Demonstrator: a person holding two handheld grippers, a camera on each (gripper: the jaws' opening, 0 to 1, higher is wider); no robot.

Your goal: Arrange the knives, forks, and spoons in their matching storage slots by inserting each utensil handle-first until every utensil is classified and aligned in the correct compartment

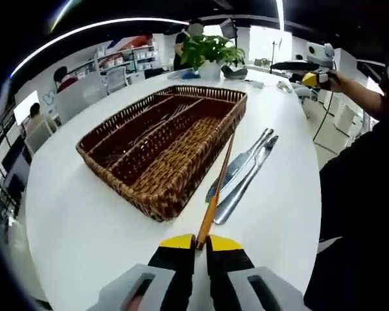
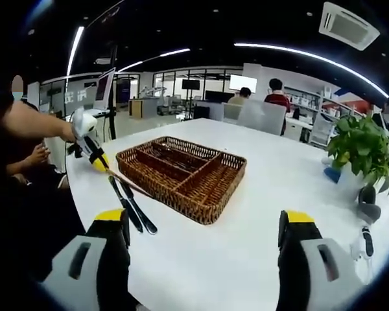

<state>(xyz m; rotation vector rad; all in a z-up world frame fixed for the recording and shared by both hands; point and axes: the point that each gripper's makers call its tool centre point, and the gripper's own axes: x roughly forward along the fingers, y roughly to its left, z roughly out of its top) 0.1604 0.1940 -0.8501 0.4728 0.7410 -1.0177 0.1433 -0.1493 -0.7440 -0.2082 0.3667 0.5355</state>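
Knives (image 1: 243,175), two side by side, lie on the desk (image 1: 84,227) beside the wicker tray (image 1: 162,139). Left gripper (image 1: 201,245) pinches what looks like a chopstick (image 1: 215,194) against the tray's rim. Right gripper (image 2: 204,227) gapes wide.

basket (image 1: 162,139) sits mid table (image 1: 84,227), utensils, probably forks (image 1: 152,129), in its compartments. two knives (image 1: 243,175) lie side by side on the table right of it. potted plant (image 1: 211,55) stands behind the basket.

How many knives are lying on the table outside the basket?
2: the knives lie side by side on the white table, just beside the wicker basket, under the stick held by the left gripper. Basket contents are unclear.
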